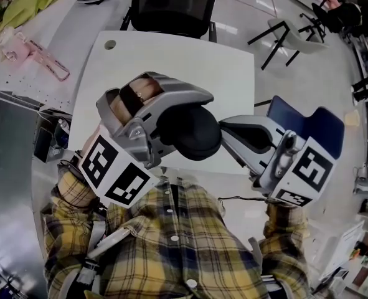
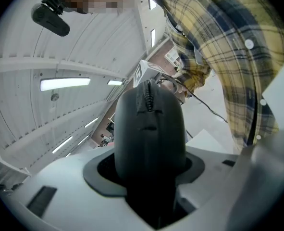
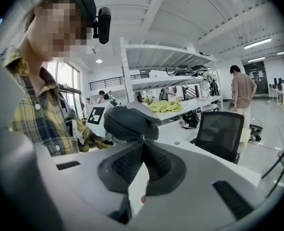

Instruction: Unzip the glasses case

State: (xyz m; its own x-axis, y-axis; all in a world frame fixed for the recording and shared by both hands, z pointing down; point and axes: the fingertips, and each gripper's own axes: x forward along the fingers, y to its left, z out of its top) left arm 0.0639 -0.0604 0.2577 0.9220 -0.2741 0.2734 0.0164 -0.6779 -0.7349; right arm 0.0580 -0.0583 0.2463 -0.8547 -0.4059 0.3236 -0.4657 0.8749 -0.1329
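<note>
In the head view the black glasses case (image 1: 190, 132) hangs above the near edge of the white table (image 1: 171, 55), close to my chest. My left gripper (image 1: 168, 129) is shut on it from the left. In the left gripper view the case (image 2: 149, 138) stands between the jaws with its zipper (image 2: 148, 97) running over the top. My right gripper (image 1: 224, 132) comes in from the right. In the right gripper view its gripper (image 3: 142, 139) has the jaws pinched together right at the seam of the case (image 3: 127, 121), on the zipper pull, which is mostly hidden.
A black office chair (image 1: 171, 5) stands behind the table, and a blue chair (image 1: 320, 126) is at the right. A pink object (image 1: 40, 58) lies on the grey bench at the left. In the right gripper view a person (image 3: 242, 93) stands by shelving far off.
</note>
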